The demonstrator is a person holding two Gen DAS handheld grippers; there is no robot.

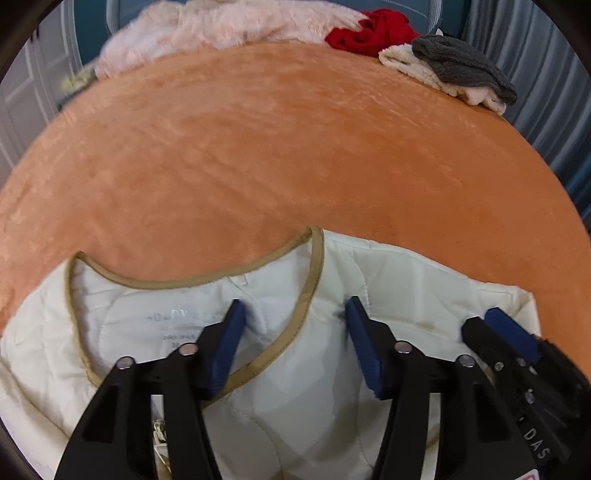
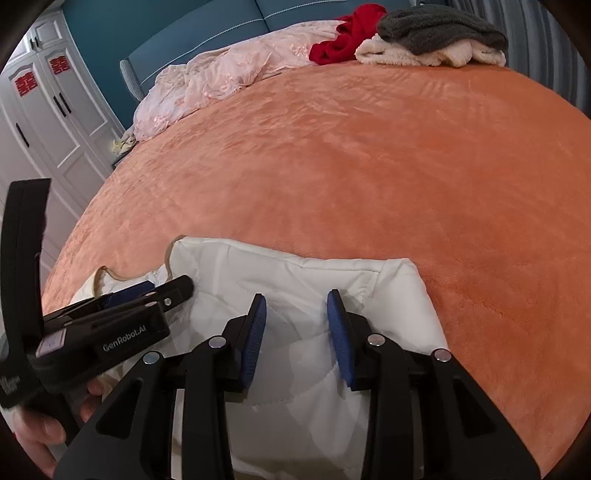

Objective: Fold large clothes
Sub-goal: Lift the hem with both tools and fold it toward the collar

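Both grippers, left gripper (image 1: 293, 314) and right gripper (image 2: 295, 306), hover agape over white quilted jacket (image 1: 332, 277), mid-fold; next likely pinch shoulder edge.

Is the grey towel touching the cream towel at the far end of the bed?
Touching: right wrist view shows grey towel lying on cream towel.

Both wrist views close above white jacket (image 1: 314, 369), angled down across orange bed (image 2: 369, 166).

Black plastic is used for both the left gripper (image 1: 293, 314) and right gripper (image 2: 295, 306); blue ribbed pads (image 2: 255, 339), silver screws and "GenRobot.AI" lettering are seen.
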